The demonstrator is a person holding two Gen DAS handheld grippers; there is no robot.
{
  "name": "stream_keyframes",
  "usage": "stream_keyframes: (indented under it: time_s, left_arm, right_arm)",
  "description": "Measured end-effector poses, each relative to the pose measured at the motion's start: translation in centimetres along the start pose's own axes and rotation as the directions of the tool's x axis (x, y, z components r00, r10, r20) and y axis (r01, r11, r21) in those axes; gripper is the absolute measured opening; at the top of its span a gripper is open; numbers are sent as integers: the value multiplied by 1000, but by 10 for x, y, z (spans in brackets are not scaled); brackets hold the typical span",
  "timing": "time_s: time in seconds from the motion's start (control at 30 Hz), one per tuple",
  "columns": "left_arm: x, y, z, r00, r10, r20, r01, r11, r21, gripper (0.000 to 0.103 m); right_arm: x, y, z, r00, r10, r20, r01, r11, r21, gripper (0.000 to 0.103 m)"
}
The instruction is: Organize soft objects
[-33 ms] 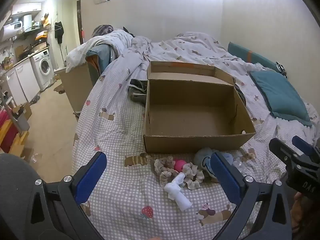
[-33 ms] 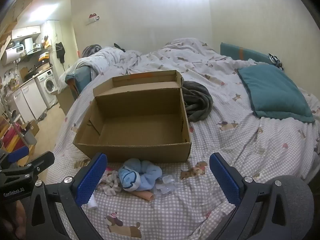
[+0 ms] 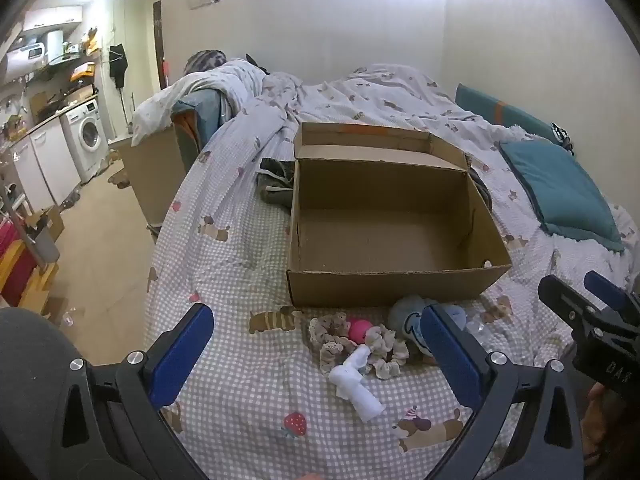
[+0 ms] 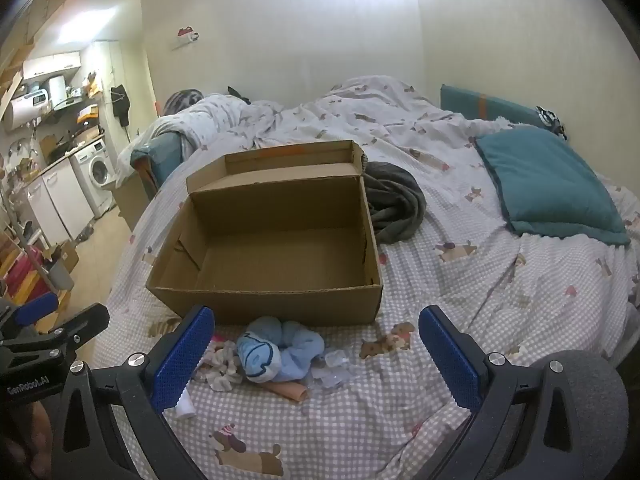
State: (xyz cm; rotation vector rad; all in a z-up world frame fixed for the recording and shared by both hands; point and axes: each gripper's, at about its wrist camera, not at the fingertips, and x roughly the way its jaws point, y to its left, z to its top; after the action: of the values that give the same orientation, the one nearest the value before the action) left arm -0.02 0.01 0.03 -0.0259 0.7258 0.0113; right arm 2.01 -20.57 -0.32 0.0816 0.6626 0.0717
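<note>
"GenRobot.AI" is printed on the left tool [image 4: 38, 322].

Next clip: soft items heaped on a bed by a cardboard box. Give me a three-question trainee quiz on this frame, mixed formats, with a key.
1. True or false: the box already holds soft items.
2. The blue plush lies: A) inside the box, B) on the bed against the box's near wall, C) on the teal pillow.
3. Fill in: the left gripper and right gripper both have ____ jaws, holding nothing.

Key: 1 false, the box is empty; 2 B; 3 open.
</note>
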Motion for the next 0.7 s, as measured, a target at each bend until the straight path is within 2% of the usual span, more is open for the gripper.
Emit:
stream_keyframes:
  time_s: [0.3, 0.37, 0.7]
  left_arm:
    - [-3, 0, 3, 1000, 11, 10, -11, 1000, 17, 103]
    - [-4, 1, 4, 1000, 12, 10, -12, 1000, 15, 103]
    - [-3, -1, 1, 1000, 11, 11, -11, 1000, 21, 103]
  right_arm:
    - [4, -6, -2, 1000, 0, -16, 1, 1000, 19, 103]
    - [5, -15, 2, 999, 25, -25, -23, 999, 49, 103]
    - [5, -8, 0, 999, 20, -31, -19, 999, 49, 103]
